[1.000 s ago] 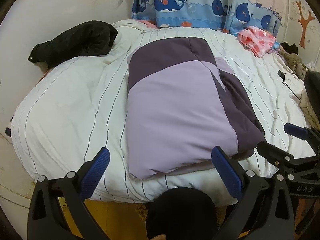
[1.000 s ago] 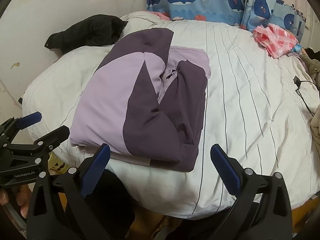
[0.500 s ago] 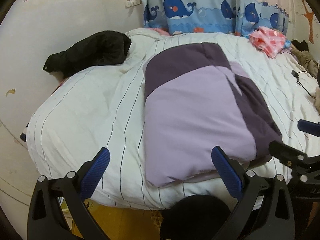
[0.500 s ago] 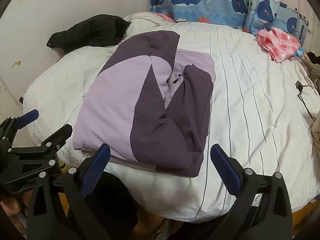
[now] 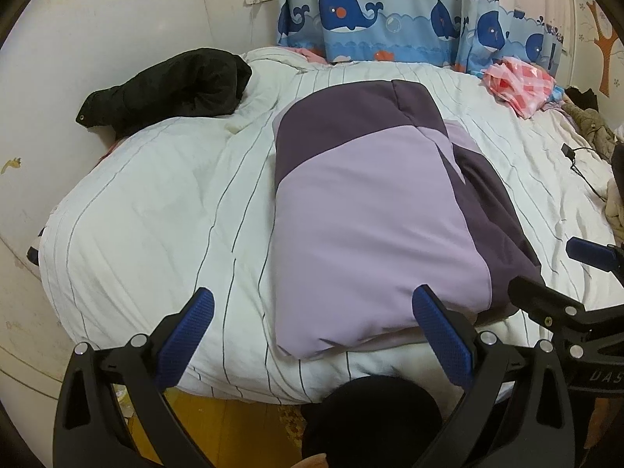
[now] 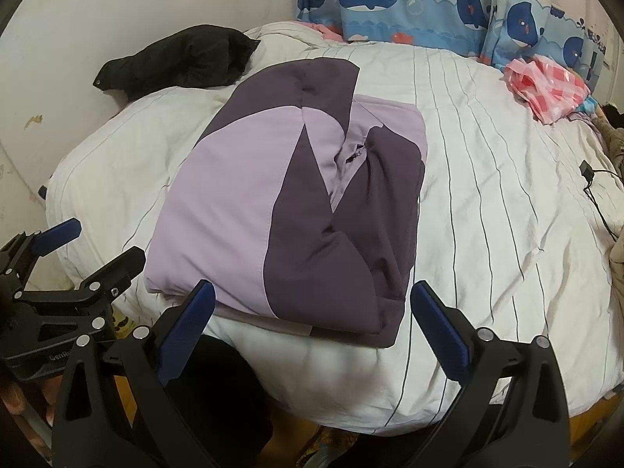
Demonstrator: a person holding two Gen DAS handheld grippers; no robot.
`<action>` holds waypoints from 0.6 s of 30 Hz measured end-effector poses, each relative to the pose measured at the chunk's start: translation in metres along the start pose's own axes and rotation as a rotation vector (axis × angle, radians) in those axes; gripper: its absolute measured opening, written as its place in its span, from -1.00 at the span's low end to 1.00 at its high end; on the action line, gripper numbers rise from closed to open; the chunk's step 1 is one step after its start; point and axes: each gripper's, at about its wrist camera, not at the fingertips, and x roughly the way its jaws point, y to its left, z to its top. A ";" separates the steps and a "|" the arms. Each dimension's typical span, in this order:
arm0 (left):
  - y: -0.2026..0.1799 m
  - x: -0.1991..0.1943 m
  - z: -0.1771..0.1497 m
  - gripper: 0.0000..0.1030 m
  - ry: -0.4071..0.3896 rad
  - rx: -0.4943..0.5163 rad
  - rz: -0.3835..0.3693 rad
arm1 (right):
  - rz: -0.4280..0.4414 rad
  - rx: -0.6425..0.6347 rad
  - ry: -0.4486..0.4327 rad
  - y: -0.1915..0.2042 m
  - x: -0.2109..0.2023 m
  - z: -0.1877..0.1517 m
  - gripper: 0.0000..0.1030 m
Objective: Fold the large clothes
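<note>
Now both tools, left tool (image 5: 312,335) and right tool (image 6: 312,331), gape empty; purple jacket (image 6: 288,202) lies folded; next, probably the black garment (image 5: 171,85).

A big bed (image 5: 156,202) with a white striped cover is seen, with a whale curtain (image 5: 390,19) hung behind it, a pale wall (image 5: 117,19) beside it and yellow floor (image 5: 218,421) below it.
</note>
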 end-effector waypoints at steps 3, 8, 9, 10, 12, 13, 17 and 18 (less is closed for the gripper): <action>0.001 0.000 0.000 0.89 0.001 -0.003 0.002 | 0.000 -0.004 0.003 0.000 0.001 0.000 0.88; 0.003 0.003 0.001 0.89 0.003 -0.006 0.003 | 0.002 -0.015 0.006 0.002 0.003 0.001 0.88; 0.003 0.003 0.001 0.89 0.003 -0.005 0.004 | 0.001 -0.018 0.007 0.004 0.003 0.001 0.88; 0.003 0.003 0.001 0.89 0.006 -0.006 0.005 | 0.002 -0.023 0.008 0.005 0.004 0.001 0.88; 0.004 0.005 0.002 0.89 0.008 -0.006 0.009 | 0.004 -0.025 0.009 0.006 0.004 0.001 0.88; 0.005 0.005 0.002 0.89 0.007 -0.007 0.009 | 0.003 -0.027 0.009 0.006 0.005 0.001 0.88; 0.008 0.008 0.004 0.89 0.009 -0.017 -0.005 | 0.001 -0.031 0.007 0.006 0.005 0.002 0.88; 0.009 0.008 0.004 0.89 0.006 -0.021 -0.009 | -0.001 -0.034 0.005 0.006 0.004 0.002 0.88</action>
